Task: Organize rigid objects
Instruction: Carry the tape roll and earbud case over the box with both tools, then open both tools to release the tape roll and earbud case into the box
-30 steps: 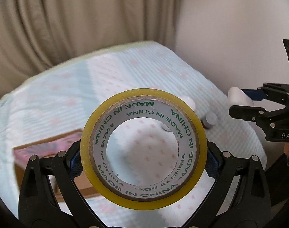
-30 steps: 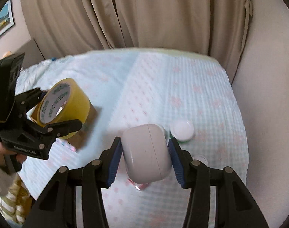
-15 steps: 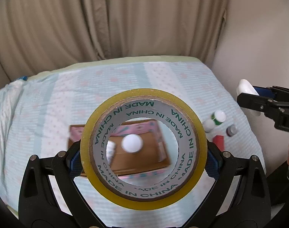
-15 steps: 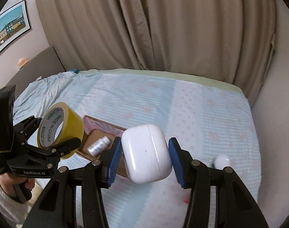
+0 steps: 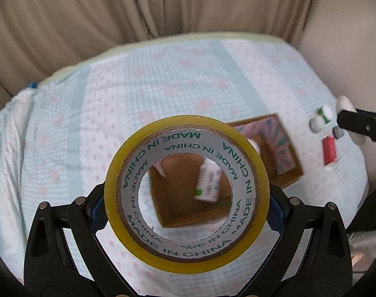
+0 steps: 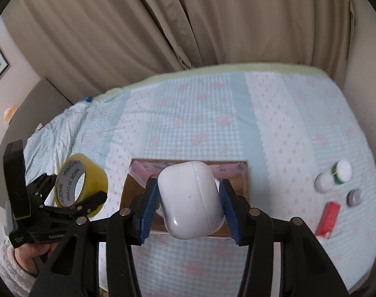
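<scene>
My left claw (image 5: pixel 186 212) is clamped on a roll of yellow packing tape with a grey cardboard core (image 5: pixel 186 193), its blue pads pressing the roll's outer sides; the roll hangs in the air above the bed, facing the camera with its hole open. Through that hole I see the open brown cardboard box with a pink patterned inner flap (image 5: pixel 284 148) lying on the bedspread. Inside it lies a small white bottle with a green-printed label (image 5: pixel 207 180), tipped on its side on the box floor, and a second white rounded item sits near the box's far wall, too blurred for me to name.

My right claw (image 6: pixel 191 206) is clenched on a smooth white rounded plastic earbud case (image 6: pixel 191 199), held between its blue pads, and hangs directly over the same box in the right wrist view.

On the light blue checked bedspread with pink marks (image 6: pixel 188 123), well to the right of the box, a cluster rests: a white-capped jar with a green band (image 6: pixel 342 172), touching or just beside a plain white round cap (image 6: pixel 324 183), a small grey cap (image 6: pixel 354 196) nearby, and a red rectangular block (image 6: pixel 327 219) below them.

A hand in a fuzzy white sleeve (image 6: pixel 32 251) grips the left tool's handle. Beige curtains (image 6: pixel 163 24) hang behind the bed.
</scene>
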